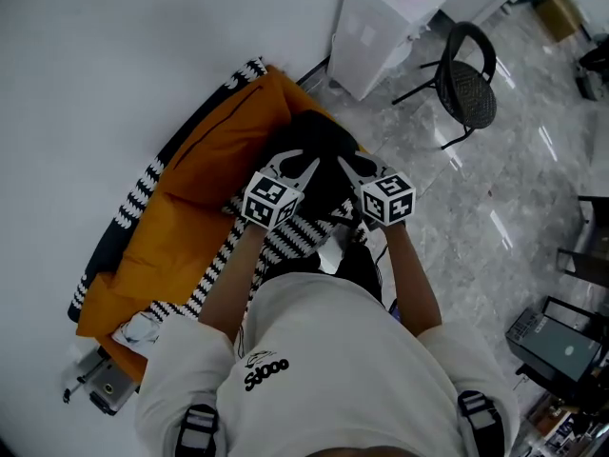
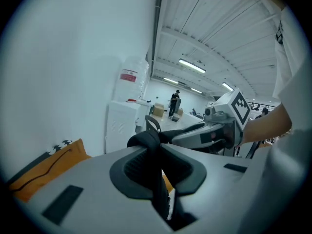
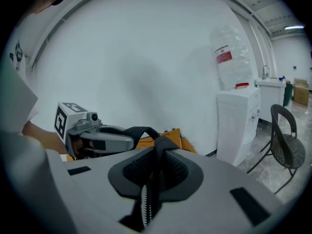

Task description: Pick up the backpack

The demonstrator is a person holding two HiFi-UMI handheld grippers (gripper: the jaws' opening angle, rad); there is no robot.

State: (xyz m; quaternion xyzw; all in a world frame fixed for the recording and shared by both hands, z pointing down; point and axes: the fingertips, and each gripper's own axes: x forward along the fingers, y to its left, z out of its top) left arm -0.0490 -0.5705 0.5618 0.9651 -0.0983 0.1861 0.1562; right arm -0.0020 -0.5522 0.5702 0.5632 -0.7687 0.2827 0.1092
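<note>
The backpack [image 1: 321,150] is black with zebra-striped parts [image 1: 285,241] and hangs in front of the person, lifted off the floor. Its black top strap [image 2: 146,139] runs between both grippers. My left gripper [image 1: 297,168] is shut on one end of the strap, which is pinched between its pads [image 2: 134,167]. My right gripper [image 1: 354,169] is shut on the other end [image 3: 158,150], close beside the left one. In the left gripper view the right gripper [image 2: 214,130] shows just ahead; in the right gripper view the left gripper [image 3: 105,139] does, with the strap [image 3: 141,130] arching between them.
An orange cushion-like bag [image 1: 214,188] with striped trim leans on the white wall behind the backpack. A water dispenser [image 1: 381,27] and a black chair [image 1: 468,74] stand further along. A grey device [image 1: 105,384] lies at the lower left, and boxes [image 1: 561,346] at the lower right.
</note>
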